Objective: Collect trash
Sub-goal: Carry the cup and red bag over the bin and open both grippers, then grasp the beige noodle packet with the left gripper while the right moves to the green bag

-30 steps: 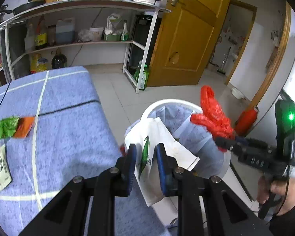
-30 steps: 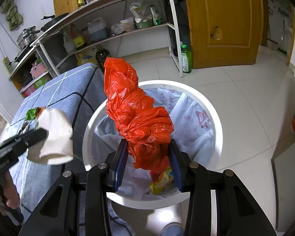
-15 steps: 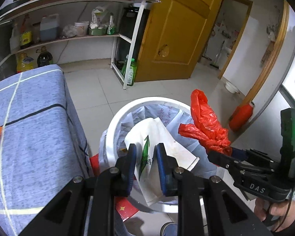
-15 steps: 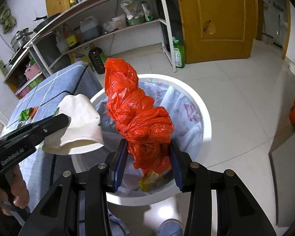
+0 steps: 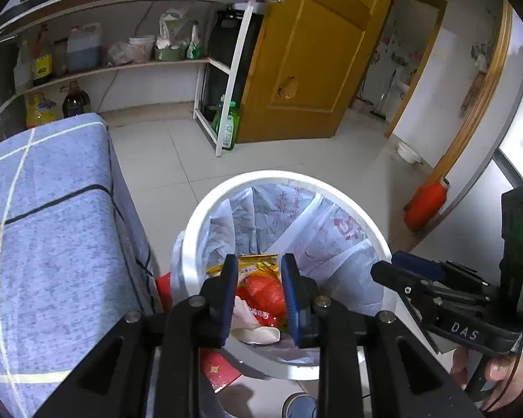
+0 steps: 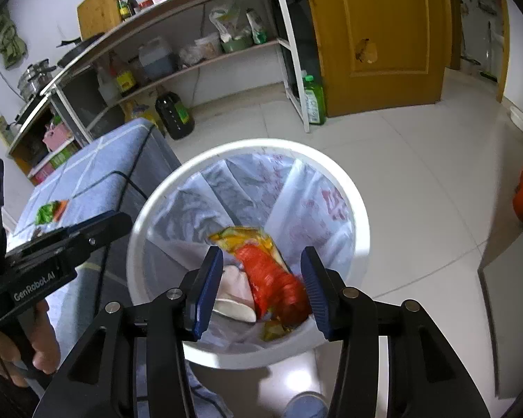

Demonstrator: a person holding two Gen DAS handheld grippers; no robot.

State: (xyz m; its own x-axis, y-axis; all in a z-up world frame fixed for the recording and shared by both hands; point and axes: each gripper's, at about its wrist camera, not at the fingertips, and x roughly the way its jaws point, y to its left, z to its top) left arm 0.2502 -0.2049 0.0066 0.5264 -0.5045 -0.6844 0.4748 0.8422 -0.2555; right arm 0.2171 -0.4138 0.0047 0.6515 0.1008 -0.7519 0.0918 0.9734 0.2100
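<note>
Both the left gripper (image 5: pixel 256 271) and right gripper (image 6: pixel 263 264) hang spread, empty, partly hiding the red bag (image 6: pixel 275 278) in the bin (image 6: pixel 361 209).

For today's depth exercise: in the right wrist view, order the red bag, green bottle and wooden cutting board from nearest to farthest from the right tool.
1. Red bag, in the bin, just ahead.
2. Green bottle, on the floor by the door.
3. Cutting board, on the top shelf, upper left.
</note>
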